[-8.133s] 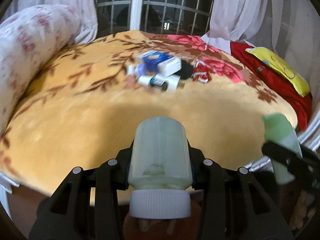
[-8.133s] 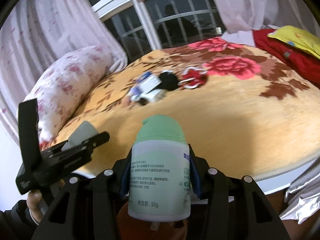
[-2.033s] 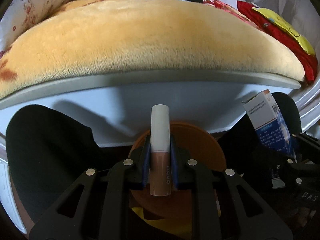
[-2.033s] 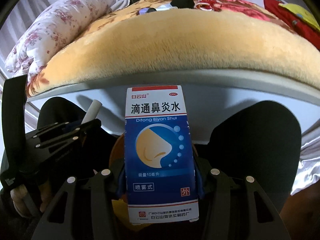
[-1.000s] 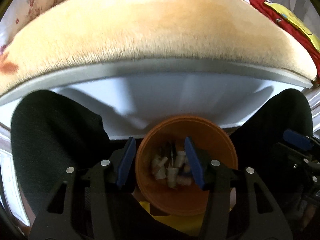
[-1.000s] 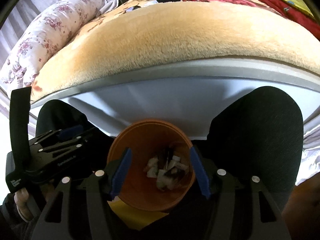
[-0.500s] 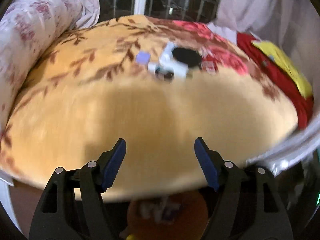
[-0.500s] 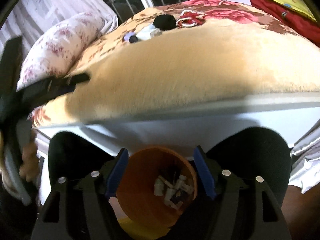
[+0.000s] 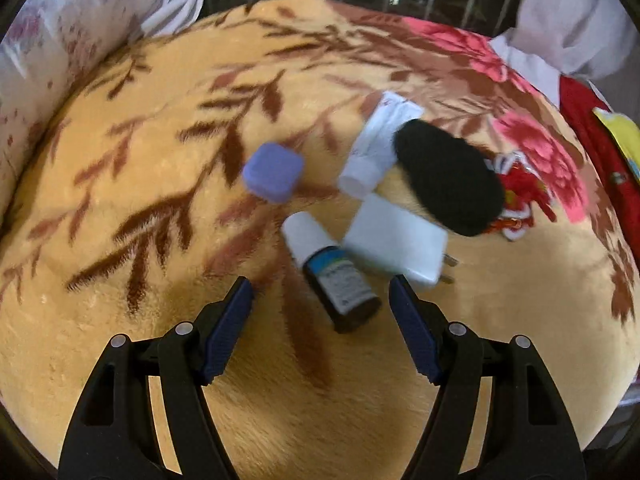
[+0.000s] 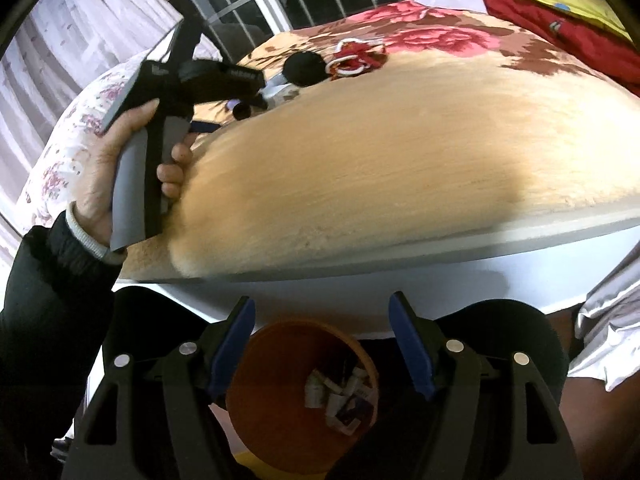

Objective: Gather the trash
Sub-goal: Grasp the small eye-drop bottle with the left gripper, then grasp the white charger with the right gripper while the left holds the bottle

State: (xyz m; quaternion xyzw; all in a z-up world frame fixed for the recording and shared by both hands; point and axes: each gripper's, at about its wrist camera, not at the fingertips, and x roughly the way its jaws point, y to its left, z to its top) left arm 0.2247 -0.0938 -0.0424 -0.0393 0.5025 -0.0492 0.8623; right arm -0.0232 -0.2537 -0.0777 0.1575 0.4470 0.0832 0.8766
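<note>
Left gripper [image 9: 320, 300] reaches flat over the blanket [image 9: 120, 240], jaws wide, facing the dark bottle [image 9: 336, 280] (nothing held). Right gripper [image 10: 322, 336], also spread, hangs above the orange bin [image 10: 272, 420].

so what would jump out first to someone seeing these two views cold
Likely the little heap on the flowered yellow blanket: a dark dropper bottle, a white charger, a purple cap and a black pad, right ahead of the open left hand-held gripper. In the right wrist view, the orange bin of scraps sits below the bed edge, between the fingers of the open right hand-held gripper.
</note>
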